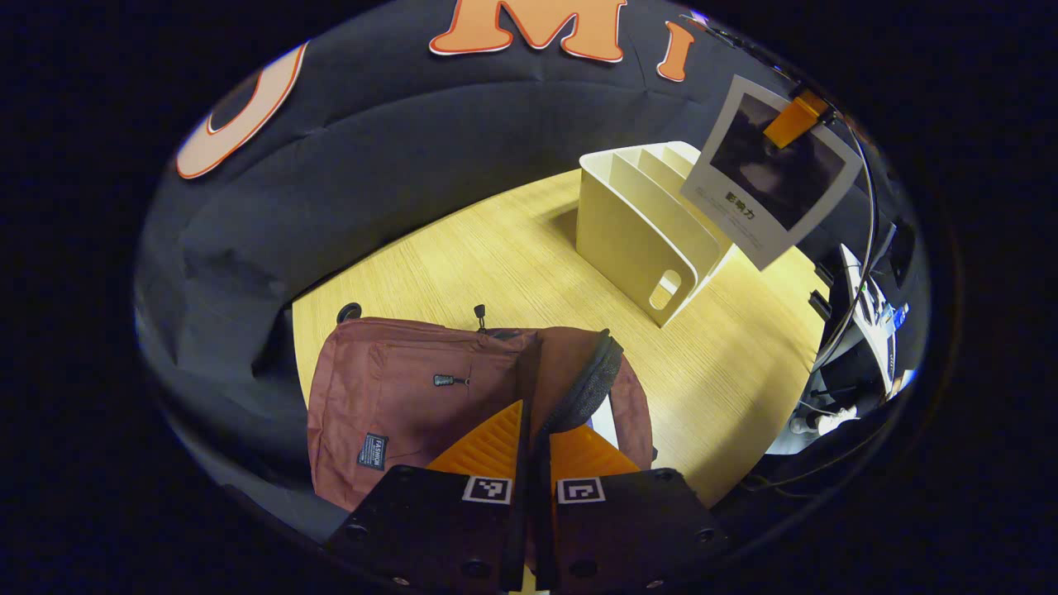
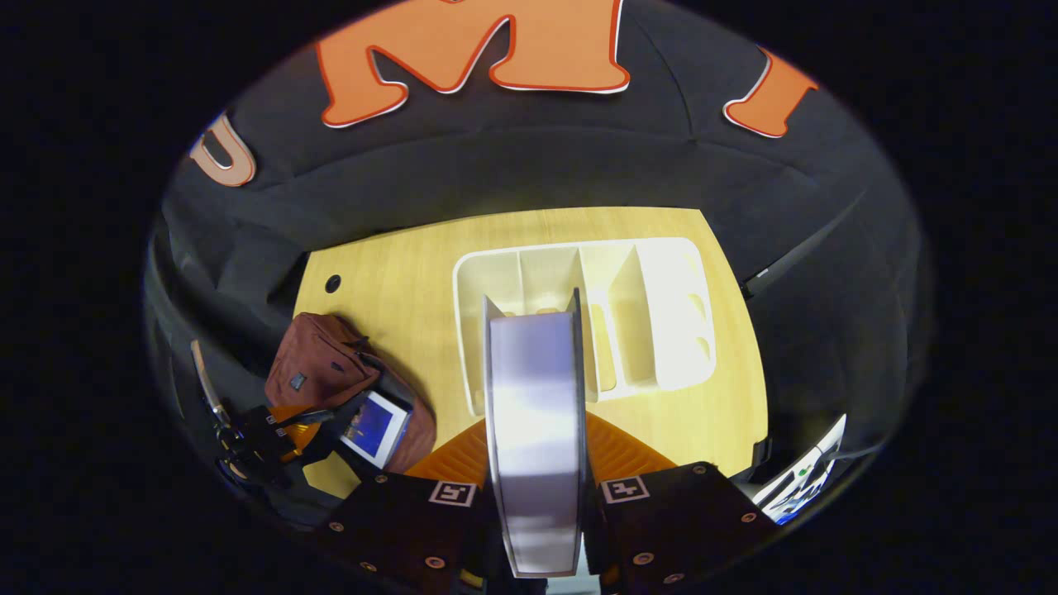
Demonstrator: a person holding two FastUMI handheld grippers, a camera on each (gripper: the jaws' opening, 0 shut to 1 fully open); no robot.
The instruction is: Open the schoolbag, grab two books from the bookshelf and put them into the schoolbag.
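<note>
The maroon schoolbag (image 1: 397, 388) lies on the wooden table (image 1: 512, 248) just below me. My left gripper (image 1: 533, 417) is shut on the bag's zipper-edged flap (image 1: 591, 380), holding it up. In the right gripper view the bag (image 2: 318, 364) sits at the left with a blue-covered book (image 2: 376, 426) in its mouth, and the left gripper (image 2: 281, 430) is at its edge. My right gripper (image 2: 537, 434) is shut on a pale book (image 2: 536, 413), held edge-on above the white bookshelf (image 2: 653, 314). The left gripper view shows that book (image 1: 769, 178) in the air beside the bookshelf (image 1: 636, 240).
A round cable hole (image 1: 349, 311) is in the table beyond the bag. Off the table's right edge stand equipment and cables (image 1: 860, 330). The black cloth wall closes the back and left. Bare wood lies between the bag and the bookshelf.
</note>
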